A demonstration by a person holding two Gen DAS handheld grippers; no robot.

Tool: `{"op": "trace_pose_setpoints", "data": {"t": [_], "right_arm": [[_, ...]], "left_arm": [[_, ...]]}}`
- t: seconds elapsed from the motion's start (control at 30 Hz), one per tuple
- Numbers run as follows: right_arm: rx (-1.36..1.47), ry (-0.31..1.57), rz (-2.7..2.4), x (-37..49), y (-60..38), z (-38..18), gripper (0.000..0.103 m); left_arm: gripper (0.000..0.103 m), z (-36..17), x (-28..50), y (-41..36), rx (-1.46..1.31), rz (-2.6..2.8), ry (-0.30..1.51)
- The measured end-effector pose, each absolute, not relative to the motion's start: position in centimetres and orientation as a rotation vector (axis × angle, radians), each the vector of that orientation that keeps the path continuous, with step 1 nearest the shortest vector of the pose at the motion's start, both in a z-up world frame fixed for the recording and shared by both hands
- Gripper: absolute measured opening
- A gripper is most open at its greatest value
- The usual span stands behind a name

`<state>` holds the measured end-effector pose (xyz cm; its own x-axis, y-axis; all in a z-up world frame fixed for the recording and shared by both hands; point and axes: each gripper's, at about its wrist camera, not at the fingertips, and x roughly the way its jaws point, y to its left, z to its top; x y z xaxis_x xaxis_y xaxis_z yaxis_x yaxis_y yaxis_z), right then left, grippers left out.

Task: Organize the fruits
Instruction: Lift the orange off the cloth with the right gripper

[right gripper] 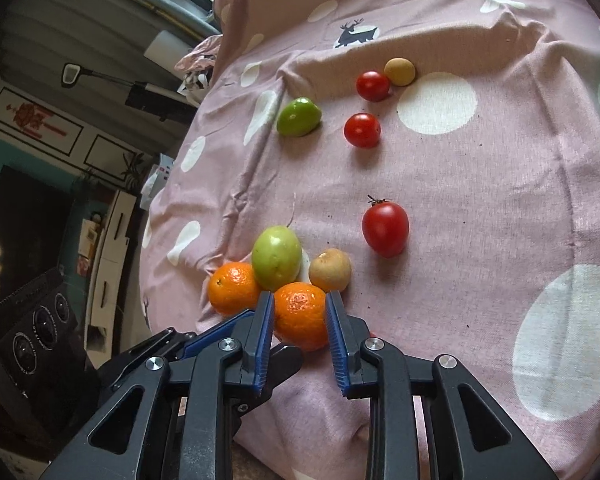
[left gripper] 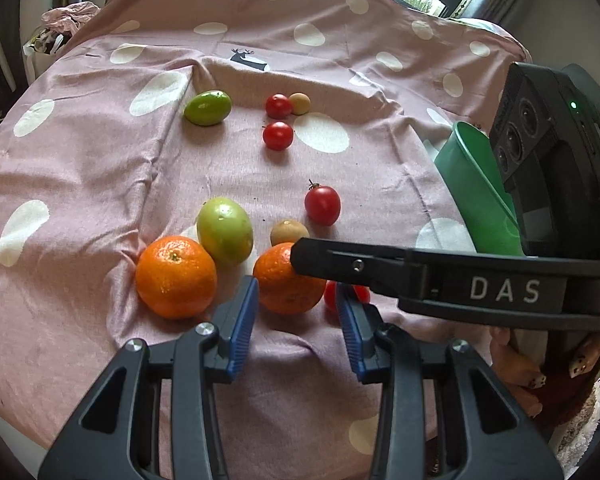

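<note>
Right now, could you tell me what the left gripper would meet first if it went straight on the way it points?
Most likely the orange that the right gripper holds, just ahead of the open left gripper; depth is hard to judge.

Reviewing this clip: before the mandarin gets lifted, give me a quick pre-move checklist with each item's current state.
1. Right gripper pads on the near mandarin: ok, blue pads sit against both sides.
2. Grip firm enough to lift: cannot tell.
3. Left gripper out of the way: not ok, it sits open beside the same mandarin.
4. Neighbours clear: not ok, the green fruit and second mandarin crowd it.
5. Green container reachable: cannot tell, partly hidden.
</note>
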<state>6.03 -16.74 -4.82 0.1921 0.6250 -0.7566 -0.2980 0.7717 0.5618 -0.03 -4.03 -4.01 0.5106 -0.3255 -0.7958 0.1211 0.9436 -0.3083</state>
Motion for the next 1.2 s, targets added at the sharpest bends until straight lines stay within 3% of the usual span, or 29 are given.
{"op": "trace_pose_setpoints", "data": {"t": [0.77,1.03,1.2], "right_arm": [[0.337,1.291,0.693,7.4,-15.2,-6.9,0.043],[0.304,1.263,0.702,7.3,-14.6,-7.1,0.043],[0.276,1.233,0.693,6.5,-14.3,-6.6,0.043]], "left_arm": [[0.050,-5.5,1.0,-3.6,-0.288,-0.227,1.011],[0.042,-5.7,1.0,-4.0,-0.253,-0.191,1.007],[0.043,-5.1,0.6,-4.0,-0.247,-0.190,0.987]]}}
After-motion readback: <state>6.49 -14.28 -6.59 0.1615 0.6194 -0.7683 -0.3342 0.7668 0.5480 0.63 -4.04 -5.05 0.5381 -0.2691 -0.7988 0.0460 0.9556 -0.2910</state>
